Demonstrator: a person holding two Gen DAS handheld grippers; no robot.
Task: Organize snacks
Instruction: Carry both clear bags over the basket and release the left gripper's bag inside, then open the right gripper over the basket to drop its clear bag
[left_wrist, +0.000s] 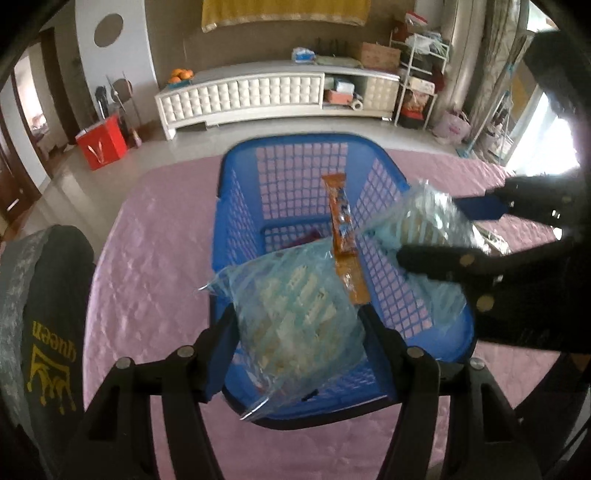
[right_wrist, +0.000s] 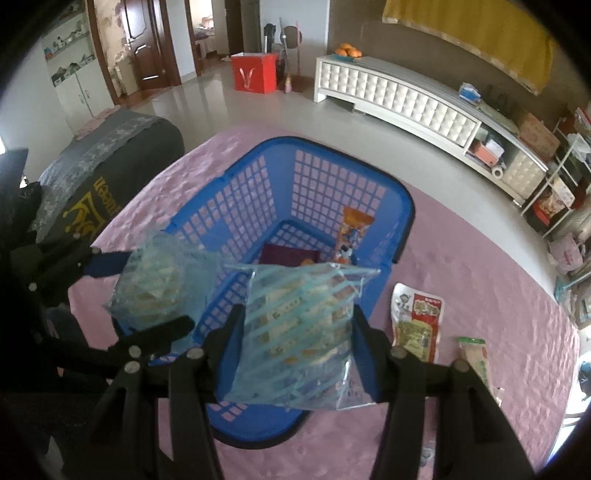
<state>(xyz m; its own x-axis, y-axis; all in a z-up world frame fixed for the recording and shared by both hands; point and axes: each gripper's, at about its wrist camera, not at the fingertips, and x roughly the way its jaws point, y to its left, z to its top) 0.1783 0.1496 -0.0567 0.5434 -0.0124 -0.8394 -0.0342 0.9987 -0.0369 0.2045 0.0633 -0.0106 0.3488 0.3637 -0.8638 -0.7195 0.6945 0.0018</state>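
left gripper (left_wrist: 295, 343) has its jaws clamped on a pale blue translucent bag of wrapped biscuits (left_wrist: 299, 314), held above the near end of the blue plastic lattice basket (left_wrist: 243, 206). right gripper (right_wrist: 295, 332) has its jaws pinching a second pale blue striped biscuit bag (right_wrist: 299, 332), also above the basket's near rim. basket stands on a pink quilted table cover (left_wrist: 159, 258). inside the basket: a long orange snack bar wrapper (left_wrist: 341, 221) leaning on the right wall, and a dark purple flat packet (right_wrist: 290, 254) on the floor. outside, to the right on the cover: a white and red pouch (right_wrist: 417, 321) and a green-edged packet (right_wrist: 476, 358), apart from the basket.
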